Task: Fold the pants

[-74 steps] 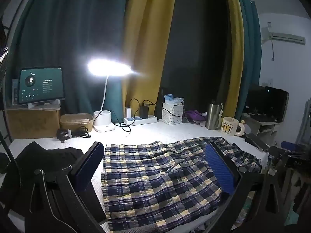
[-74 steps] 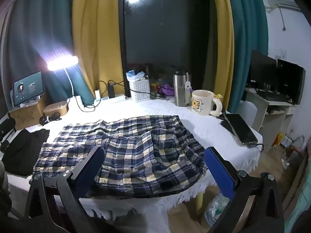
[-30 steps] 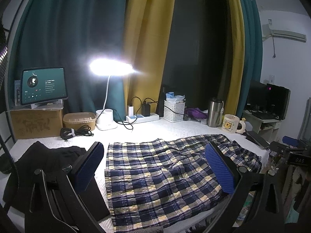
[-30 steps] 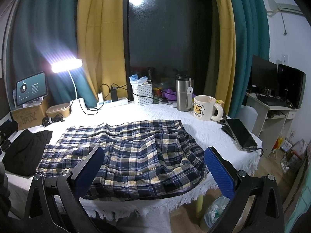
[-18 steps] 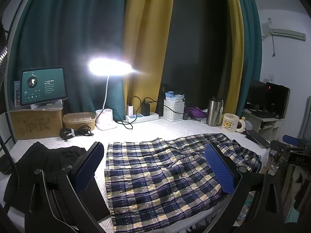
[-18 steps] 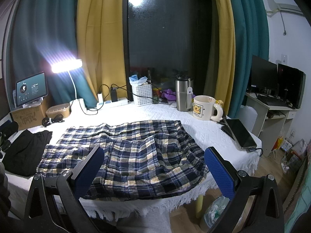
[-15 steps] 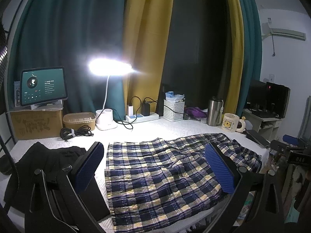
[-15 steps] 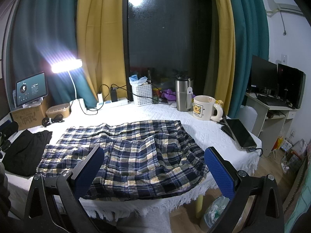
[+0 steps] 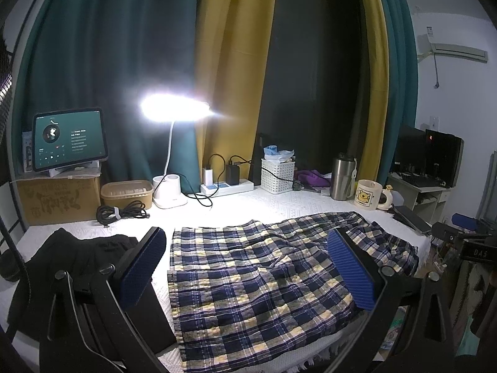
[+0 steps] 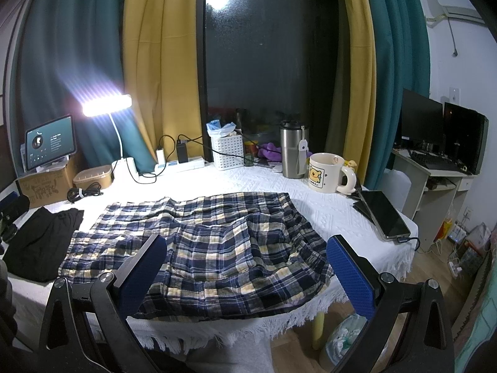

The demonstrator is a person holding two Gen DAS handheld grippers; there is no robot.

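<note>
Across the white bench (image 10: 326,214) lie the checked pants (image 10: 217,248), spread flat but rumpled, one edge hanging over the near side, a black garment (image 10: 40,242) just beside them. Both left tongs (image 9: 248,276) and right tongs (image 10: 245,273) hover wide apart, holding nothing. To fold well, I judge each should pinch a corner at one end and carry it over evenly. Counted: one pants, two tongs, one flask (image 10: 292,152), one mug (image 10: 326,172).

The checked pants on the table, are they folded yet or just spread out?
Mostly spread out. The pants lie across the table, rumpled, one layer lapping over another, the near edge hanging off. Neither gripper holds them.
</note>
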